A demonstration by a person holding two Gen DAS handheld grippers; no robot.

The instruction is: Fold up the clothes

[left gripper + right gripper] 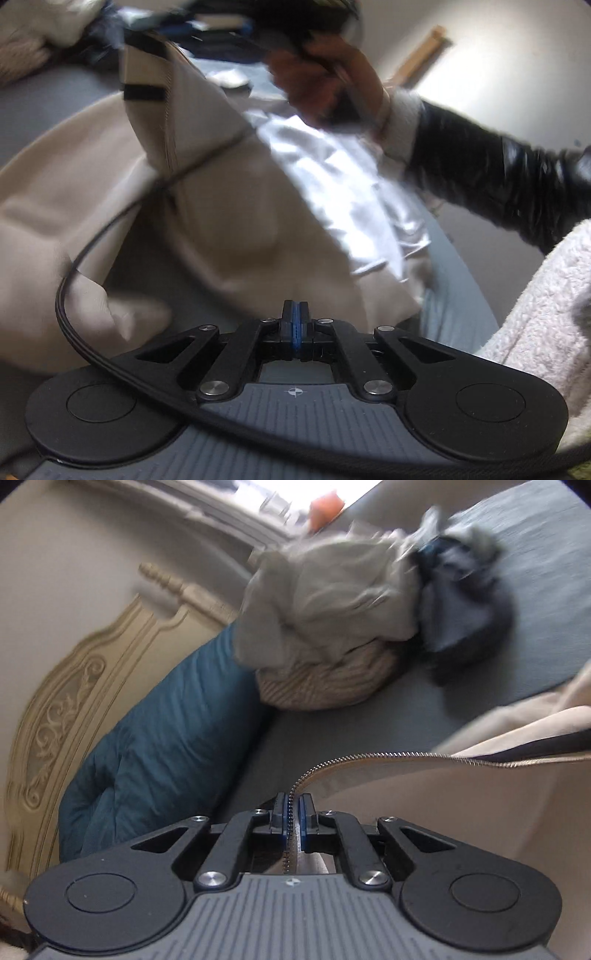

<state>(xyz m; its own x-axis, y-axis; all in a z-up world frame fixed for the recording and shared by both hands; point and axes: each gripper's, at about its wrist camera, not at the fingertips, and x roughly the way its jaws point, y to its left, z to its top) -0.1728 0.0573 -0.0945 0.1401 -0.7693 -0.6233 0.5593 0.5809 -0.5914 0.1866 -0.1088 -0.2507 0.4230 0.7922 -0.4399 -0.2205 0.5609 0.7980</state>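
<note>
Jacket: a beige zip-front jacket [229,206] with pale shiny lining [343,192] filled the middle of the left wrist view, partly lifted off the grey bed [332,731].
Handling: it looked soft, limp and light, likely to sag and swing between two grips; the lining seemed slippery, so it may slide when folded.
Where to take hold: the zipper edge [369,757] and hem looked the firmest places, being stitched and thicker than the open panels.
Left gripper [295,326]: at the lower centre of its view, pads pressed fully together, at the jacket's lower edge; whether cloth was pinched there could not be told.
Right gripper [294,819]: lower centre of its view, jaws nearly closed, clamped on the zipper edge, whose teeth ran up between the pads and off to the right.
Other clothes: a loose pile [369,602] lay at the upper centre of the right wrist view, well apart from the jacket.
</note>
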